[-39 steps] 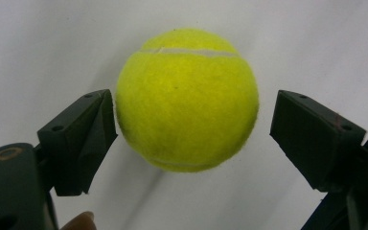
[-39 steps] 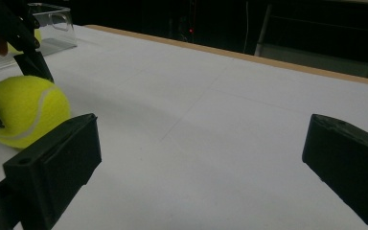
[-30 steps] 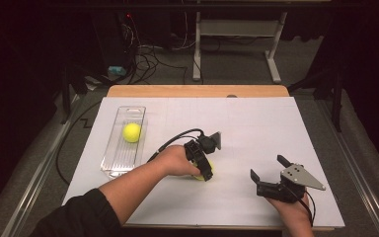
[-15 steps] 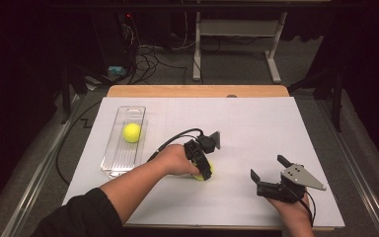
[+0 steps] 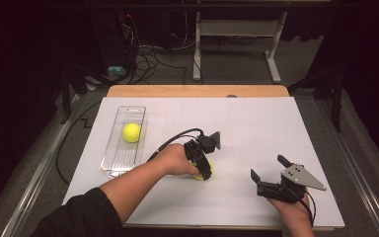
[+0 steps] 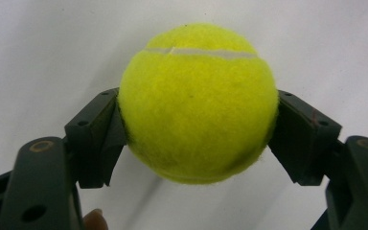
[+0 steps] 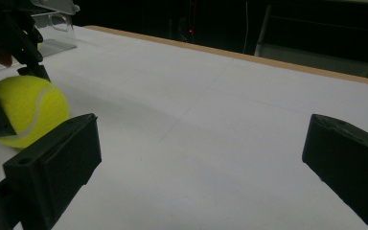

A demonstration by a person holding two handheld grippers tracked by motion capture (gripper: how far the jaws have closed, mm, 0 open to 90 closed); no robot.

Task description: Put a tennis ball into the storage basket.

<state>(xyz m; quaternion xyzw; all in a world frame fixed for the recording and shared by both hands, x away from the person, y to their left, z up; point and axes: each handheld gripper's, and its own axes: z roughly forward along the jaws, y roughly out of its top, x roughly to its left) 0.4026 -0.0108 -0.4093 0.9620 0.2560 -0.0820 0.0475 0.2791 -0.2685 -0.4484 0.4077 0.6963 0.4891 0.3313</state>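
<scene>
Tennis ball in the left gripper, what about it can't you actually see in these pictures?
- High view: yellow felt tennis ball mostly hidden behind the left gripper and hand.
- Left gripper view: the ball's sides are covered by the black fingers; its underside faces away.
- Right gripper view: its left part is cut by the frame edge and a finger.

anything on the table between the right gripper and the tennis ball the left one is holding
Nothing: in the high view, bare white table separates the right gripper from the tennis ball clamped in the left gripper.

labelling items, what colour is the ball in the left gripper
Bright yellow-green felt with a white seam; the ball shows best in the left gripper view.
</scene>
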